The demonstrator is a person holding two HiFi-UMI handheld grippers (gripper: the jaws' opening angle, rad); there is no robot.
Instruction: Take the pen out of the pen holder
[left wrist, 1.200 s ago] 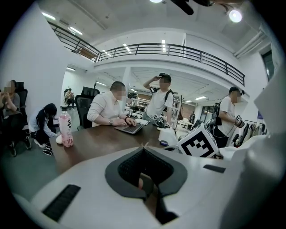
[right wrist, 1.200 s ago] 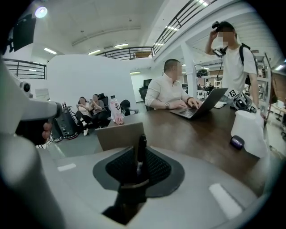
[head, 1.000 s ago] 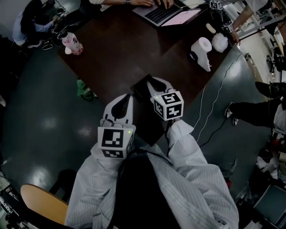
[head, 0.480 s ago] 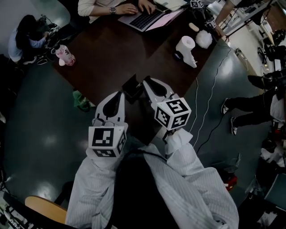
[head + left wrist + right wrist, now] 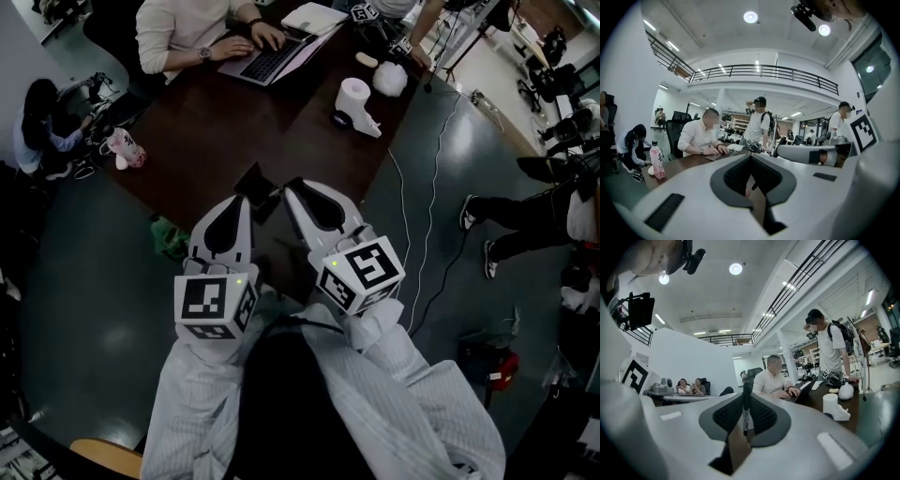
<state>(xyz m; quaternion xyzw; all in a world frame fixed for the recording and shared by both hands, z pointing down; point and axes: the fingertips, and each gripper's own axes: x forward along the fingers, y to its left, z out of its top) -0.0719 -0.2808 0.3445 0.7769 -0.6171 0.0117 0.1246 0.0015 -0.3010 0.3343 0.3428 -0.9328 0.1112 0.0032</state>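
The black pen holder [image 5: 254, 180] sits at the tips of my left gripper [image 5: 246, 201], whose jaws stand nearly together on its edge. In the left gripper view the narrow gap of that gripper [image 5: 753, 182] shows only a thin dark sliver. My right gripper [image 5: 290, 190] is just right of the holder, shut on a black pen with a white label [image 5: 746, 405]. The pen stands upright between the pads of the right gripper [image 5: 746, 414], its top above the jaws. In the head view the pen is mostly hidden behind the fingertips.
Beneath the grippers is a dark wooden table [image 5: 216, 122]. A person types on a laptop [image 5: 265, 62] at its far end. A white roll on a stand [image 5: 355, 99] is at the right edge, and a pink bottle [image 5: 122, 148] at the left. A cable [image 5: 424, 206] runs over the floor.
Both grippers have risen toward the head camera, the right one more, carrying the pen up. The pen holder stays at the left gripper's tips.
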